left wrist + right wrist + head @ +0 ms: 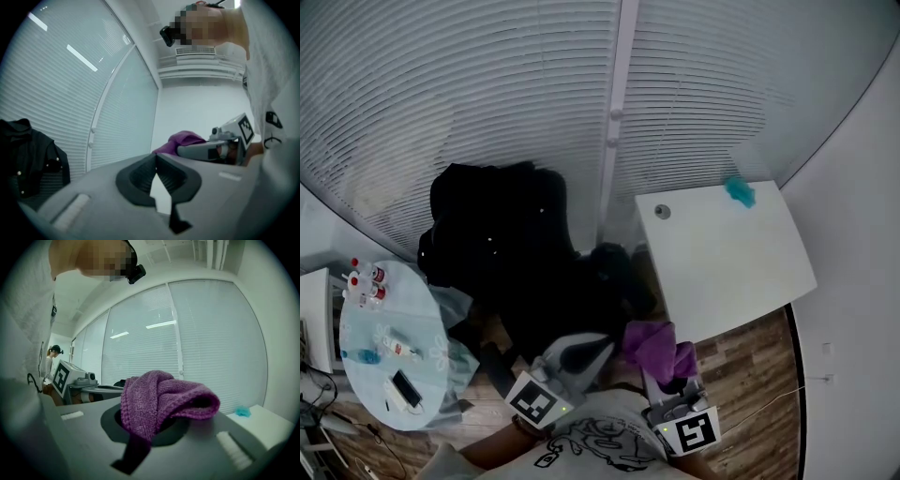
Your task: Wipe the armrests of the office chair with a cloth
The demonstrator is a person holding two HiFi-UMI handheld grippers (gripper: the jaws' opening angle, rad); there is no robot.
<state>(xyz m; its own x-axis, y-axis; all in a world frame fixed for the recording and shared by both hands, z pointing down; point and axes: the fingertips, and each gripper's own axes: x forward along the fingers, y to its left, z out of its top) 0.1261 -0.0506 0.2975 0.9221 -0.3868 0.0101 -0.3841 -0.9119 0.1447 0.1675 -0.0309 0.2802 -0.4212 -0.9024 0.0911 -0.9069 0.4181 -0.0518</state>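
Note:
The black office chair [534, 272] stands by the blinds with a dark jacket [487, 225] draped over its back; its armrests are hard to make out in the dark mass. My right gripper [673, 373] is shut on a bunched purple cloth [658, 347], which bulges out of the jaws in the right gripper view as the cloth [159, 399]. Left of it, my left gripper [577, 356] points toward the chair seat, jaw tips touching with nothing between them [156, 161]. Both grippers hover close to my body, short of the chair.
A white table [741, 272] stands to the right with a small teal object [739, 192] at its far edge. A round glass table [366, 370] at the left carries bottles and a phone. Blinds cover the windows behind. A person [50, 363] stands far off.

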